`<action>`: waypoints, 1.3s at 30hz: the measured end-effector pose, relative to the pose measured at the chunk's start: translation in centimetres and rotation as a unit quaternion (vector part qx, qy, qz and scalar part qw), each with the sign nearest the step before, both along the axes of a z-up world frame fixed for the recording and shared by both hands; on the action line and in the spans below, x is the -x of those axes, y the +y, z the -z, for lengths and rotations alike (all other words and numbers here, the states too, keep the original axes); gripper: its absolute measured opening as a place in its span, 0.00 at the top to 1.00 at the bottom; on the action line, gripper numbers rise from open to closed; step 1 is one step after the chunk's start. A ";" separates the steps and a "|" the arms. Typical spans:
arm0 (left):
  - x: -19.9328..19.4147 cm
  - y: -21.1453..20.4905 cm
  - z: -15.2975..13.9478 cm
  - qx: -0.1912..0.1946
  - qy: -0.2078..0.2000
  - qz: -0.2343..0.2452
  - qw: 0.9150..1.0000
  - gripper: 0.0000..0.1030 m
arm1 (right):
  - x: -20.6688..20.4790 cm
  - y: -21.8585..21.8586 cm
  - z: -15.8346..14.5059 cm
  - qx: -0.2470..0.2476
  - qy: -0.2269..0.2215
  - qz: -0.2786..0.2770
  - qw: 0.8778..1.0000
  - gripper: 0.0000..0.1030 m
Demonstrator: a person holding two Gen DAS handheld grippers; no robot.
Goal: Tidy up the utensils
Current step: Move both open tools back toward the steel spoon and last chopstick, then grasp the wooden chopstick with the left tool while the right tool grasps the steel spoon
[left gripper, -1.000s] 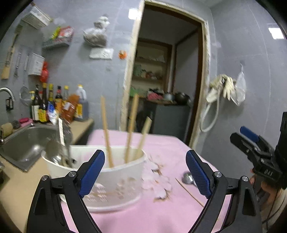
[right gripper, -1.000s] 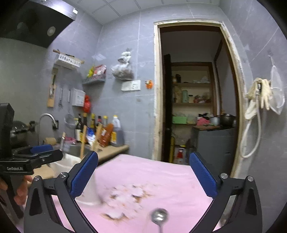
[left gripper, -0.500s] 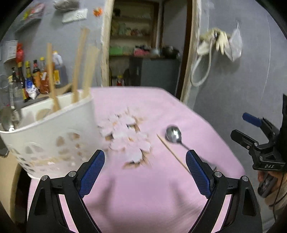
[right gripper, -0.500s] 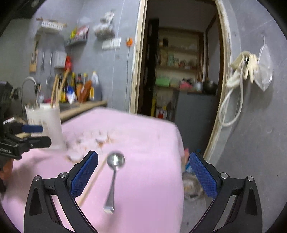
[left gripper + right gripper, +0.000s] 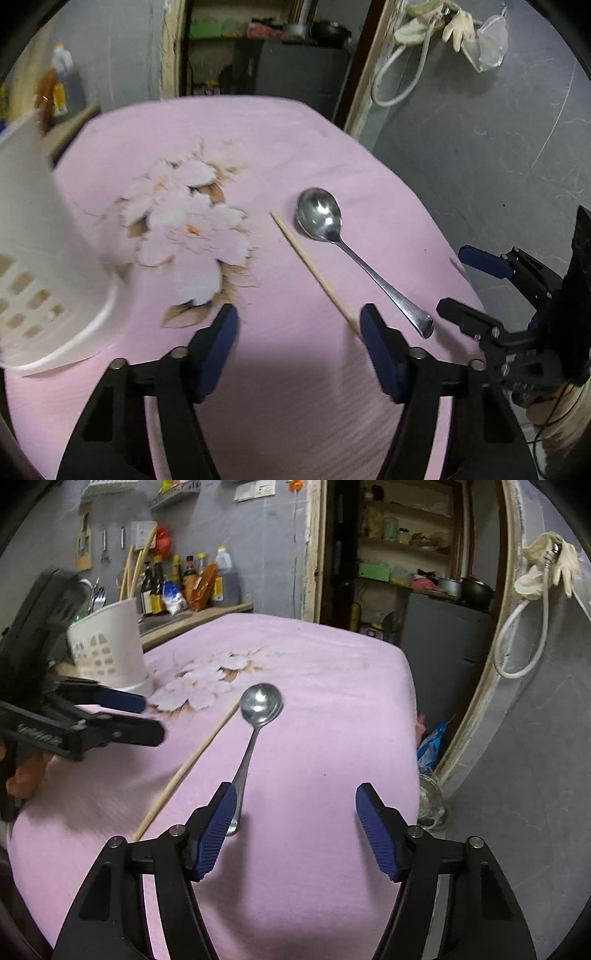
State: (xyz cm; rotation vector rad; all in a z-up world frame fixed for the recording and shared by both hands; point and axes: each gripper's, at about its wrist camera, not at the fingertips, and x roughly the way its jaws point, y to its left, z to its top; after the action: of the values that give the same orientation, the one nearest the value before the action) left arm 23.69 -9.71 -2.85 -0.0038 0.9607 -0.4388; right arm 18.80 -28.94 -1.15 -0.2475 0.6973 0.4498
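Note:
A metal spoon (image 5: 354, 254) and a single wooden chopstick (image 5: 314, 269) lie side by side on the pink flowered tablecloth (image 5: 258, 147). A white perforated utensil holder (image 5: 40, 258) stands at the left. My left gripper (image 5: 299, 350) is open and empty, just short of the chopstick's near end. In the right wrist view my right gripper (image 5: 295, 830) is open and empty; the spoon (image 5: 255, 723) has its handle end by the left fingertip, with the chopstick (image 5: 188, 764) to its left. The holder (image 5: 109, 650) carries chopsticks and forks.
Sauce bottles (image 5: 184, 583) stand on a counter behind the table. An open doorway (image 5: 402, 554) leads to shelves and a dark cabinet. A hose and gloves (image 5: 535, 576) hang on the right wall. The table's right edge (image 5: 413, 716) drops to the floor.
Both grippers have tilted down and moved toward the spoon and chopstick. The utensil holder has slid to the left edge of the left wrist view. Both grippers stay open.

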 end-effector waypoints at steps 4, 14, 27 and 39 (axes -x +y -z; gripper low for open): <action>-1.6 -0.7 0.7 0.004 0.030 0.005 1.000 0.59 | -0.3 0.2 0.3 0.004 0.007 -0.006 1.000 0.36; -4.6 -0.3 0.9 0.000 0.032 -0.024 0.999 0.88 | -1.1 0.6 0.8 0.017 0.016 -0.011 1.000 0.36; -3.0 2.9 0.4 -0.004 0.034 -0.041 0.999 0.97 | -3.3 2.7 0.9 0.046 0.024 -0.023 0.998 0.39; 0.8 5.3 -0.6 -0.003 0.011 -0.043 0.999 0.97 | -6.9 7.5 1.1 0.071 0.053 -0.042 0.995 0.44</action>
State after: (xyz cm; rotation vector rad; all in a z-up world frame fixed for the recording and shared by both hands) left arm 22.85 -4.42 -2.24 -0.0443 0.9807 -0.3573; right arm 25.67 -21.44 -2.25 -0.3908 0.8262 0.4977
